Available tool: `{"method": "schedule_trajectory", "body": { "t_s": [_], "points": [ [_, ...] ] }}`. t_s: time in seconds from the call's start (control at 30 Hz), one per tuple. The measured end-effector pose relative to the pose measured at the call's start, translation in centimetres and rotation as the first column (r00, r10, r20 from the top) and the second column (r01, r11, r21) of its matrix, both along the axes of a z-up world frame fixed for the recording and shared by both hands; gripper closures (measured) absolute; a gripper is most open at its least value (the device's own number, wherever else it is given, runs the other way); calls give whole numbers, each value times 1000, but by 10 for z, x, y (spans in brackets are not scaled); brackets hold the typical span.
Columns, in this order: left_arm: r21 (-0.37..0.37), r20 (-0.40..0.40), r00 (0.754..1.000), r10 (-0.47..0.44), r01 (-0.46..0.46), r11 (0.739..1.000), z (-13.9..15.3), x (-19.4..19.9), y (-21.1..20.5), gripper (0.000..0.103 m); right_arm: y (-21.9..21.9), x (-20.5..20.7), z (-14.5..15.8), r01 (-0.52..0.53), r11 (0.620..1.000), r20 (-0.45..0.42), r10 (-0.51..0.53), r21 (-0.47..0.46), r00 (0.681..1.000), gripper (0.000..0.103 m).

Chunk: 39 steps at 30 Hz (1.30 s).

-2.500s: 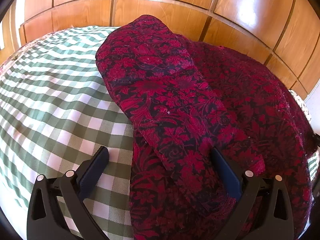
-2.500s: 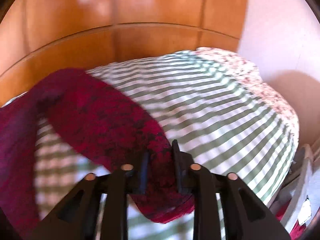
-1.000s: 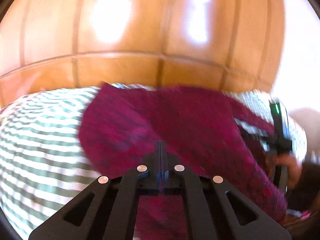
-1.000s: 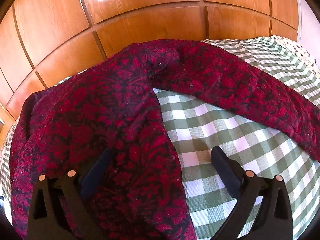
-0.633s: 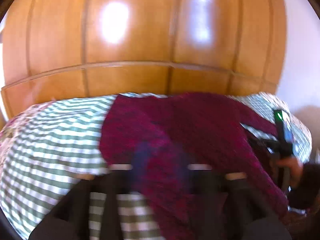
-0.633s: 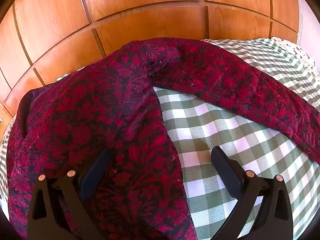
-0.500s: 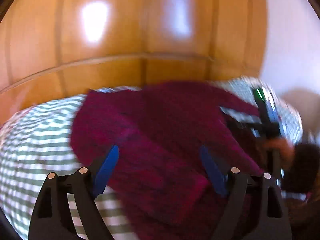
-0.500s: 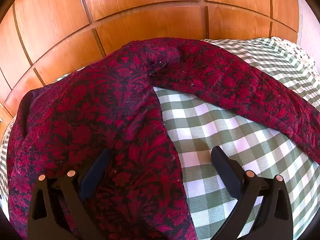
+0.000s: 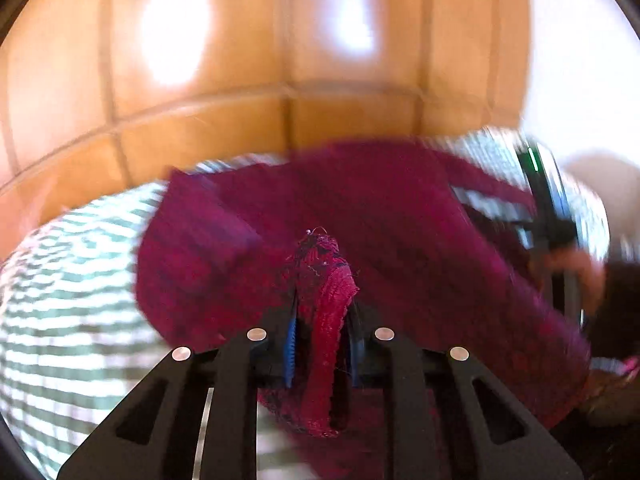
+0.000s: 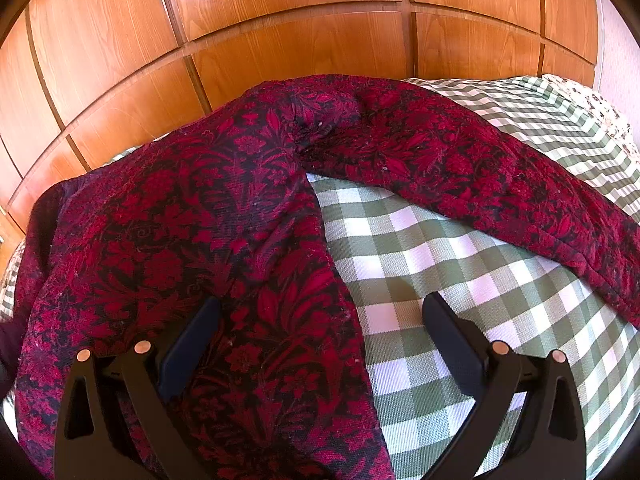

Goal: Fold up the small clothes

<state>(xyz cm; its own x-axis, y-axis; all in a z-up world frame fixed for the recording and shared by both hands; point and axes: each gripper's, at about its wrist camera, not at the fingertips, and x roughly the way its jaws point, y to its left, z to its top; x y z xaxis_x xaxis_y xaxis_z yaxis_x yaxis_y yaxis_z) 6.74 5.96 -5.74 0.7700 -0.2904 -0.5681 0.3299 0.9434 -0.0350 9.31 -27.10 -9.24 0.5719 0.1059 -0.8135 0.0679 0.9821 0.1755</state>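
Observation:
A dark red floral garment (image 10: 180,220) lies spread on a green-and-white checked bedspread (image 10: 420,264), one long part running off to the right. My right gripper (image 10: 320,320) hangs open just above it, the left finger (image 10: 192,336) over the cloth and the right finger (image 10: 452,340) over bare checks. In the blurred left wrist view my left gripper (image 9: 322,312) has its jaws closing. A bunched fold of the garment (image 9: 324,280) is pinched between the blue pads and sticks up past the tips.
Glossy wooden panel doors (image 10: 300,40) rise behind the bed. At the right of the left wrist view a person's hand (image 9: 580,276) holds the other gripper's black frame (image 9: 548,208). A flowered sheet edge (image 10: 600,104) shows at the far right.
My left gripper was shut and empty, opened wide over the garment, and now pinches a raised fold of it. The right gripper and the cloth under it have not moved.

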Motion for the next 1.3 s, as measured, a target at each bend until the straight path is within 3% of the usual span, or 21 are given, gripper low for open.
{"method": "schedule_trajectory", "body": {
  "t_s": [0.13,0.33,0.43,0.47,0.5,0.57,0.63,0.67,0.7,0.8,0.83,0.93,1.03,1.1,1.17,1.3],
  "points": [
    [-141,80,979,187,-175,974,38,10,75,85,0,0,0,0,1000,0,0,-1,1000,2],
    [-112,154,893,423,-410,905,64,27,157,85,0,0,0,-1,1000,0,1,-2,1000,2],
    [-79,91,825,557,-552,830,55,50,207,81,0,0,-1,-1,1000,-1,1,-3,1000,2],
    [-72,50,792,608,-604,793,47,57,223,66,1,0,-1,-1,1000,-1,1,-4,1000,2],
    [-61,3,730,683,-682,729,42,63,242,56,1,0,-1,-1,1000,-2,1,-5,1000,2],
    [-103,-34,656,754,-753,650,33,58,259,29,1,0,-1,-1,1000,-1,1,-5,1000,2],
    [-174,-45,601,798,-791,586,24,42,265,21,1,0,-1,-1,1000,-1,1,-5,1000,2],
    [-200,-51,596,802,-793,576,19,36,261,20,1,0,-1,-1,1000,-2,1,-6,1000,2],
    [-208,-56,603,796,-786,582,14,33,256,20,1,0,-1,-2,1000,-3,2,-8,1000,2],
    [-263,-95,679,728,-723,639,-3,19,224,20,1,1,-2,-4,1000,-7,3,-13,1000,2],
    [-296,-121,730,673,-673,678,-10,14,208,20,1,1,-2,-5,1000,-9,4,-11,1000,2],
    [-343,-200,846,495,-533,773,-31,12,155,21,-3,3,-1,-5,1000,-15,5,13,1000,2],
    [-364,-240,923,300,-372,854,-46,9,97,21,-17,0,8,-4,994,-12,5,106,1000,3],
    [-361,-241,952,190,-269,893,-50,4,65,21,-30,-9,17,-9,988,-1,9,157,1000,5],
    [-347,-255,961,105,-192,918,-55,0,40,21,-37,-18,22,-26,990,3,26,139,1000,9],
    [-373,-334,942,-9,-123,920,-77,-3,17,23,-54,-44,22,-52,992,-30,56,117,998,26]
  ]
}}
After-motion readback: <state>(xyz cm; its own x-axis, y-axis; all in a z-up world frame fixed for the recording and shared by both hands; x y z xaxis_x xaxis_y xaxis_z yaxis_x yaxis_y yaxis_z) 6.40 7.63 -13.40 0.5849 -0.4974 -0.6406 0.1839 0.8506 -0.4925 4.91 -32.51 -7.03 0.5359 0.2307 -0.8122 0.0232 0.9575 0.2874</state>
